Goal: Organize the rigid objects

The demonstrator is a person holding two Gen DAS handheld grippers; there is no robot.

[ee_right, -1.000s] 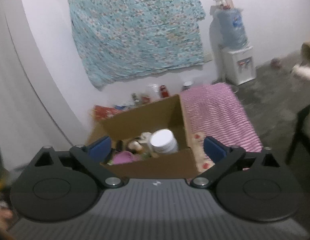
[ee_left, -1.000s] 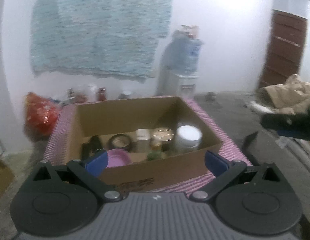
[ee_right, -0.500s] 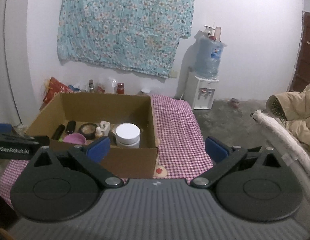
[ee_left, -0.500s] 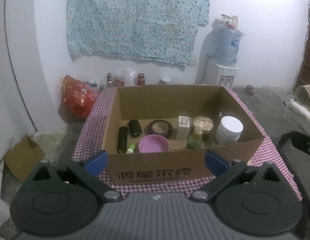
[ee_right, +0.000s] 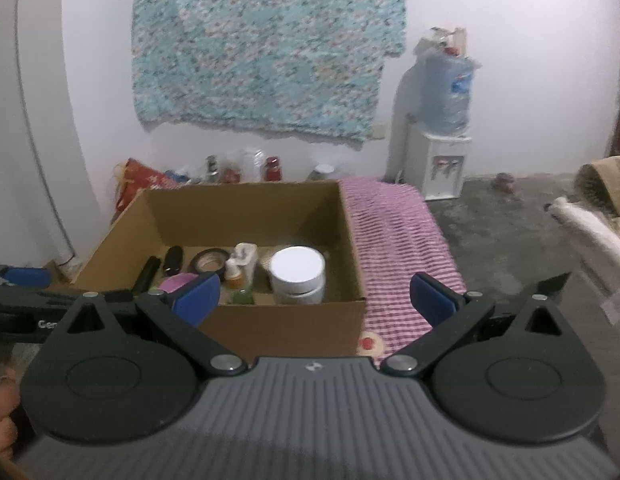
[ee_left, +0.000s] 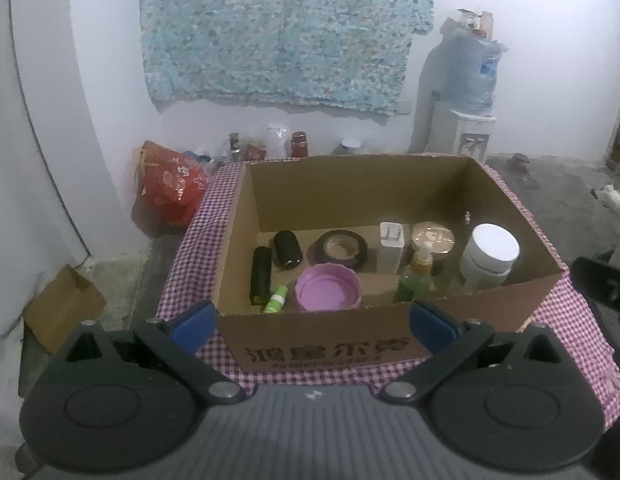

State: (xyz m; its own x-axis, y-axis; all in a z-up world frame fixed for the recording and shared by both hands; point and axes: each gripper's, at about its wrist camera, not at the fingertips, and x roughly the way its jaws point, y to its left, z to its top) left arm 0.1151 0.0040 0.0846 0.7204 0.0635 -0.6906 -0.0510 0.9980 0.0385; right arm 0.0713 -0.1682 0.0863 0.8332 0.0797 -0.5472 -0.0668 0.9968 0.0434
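Left wrist view: the left claw (ee_left: 312, 322) is held wide open and empty, in front of the near wall of the cardboard box (ee_left: 390, 354). The box rests on a surface covered by a checked cloth (ee_left: 190, 248). Inside the box are seen a purple lid (ee_left: 327, 287), a white-capped jar (ee_left: 490, 256), a green bottle (ee_left: 417, 280), a roll of tape (ee_left: 342, 247) and two black cylinders (ee_left: 261, 274). Right wrist view: the right claw (ee_right: 315, 294) is likewise spread open, gripping nothing, near the box's front right corner.
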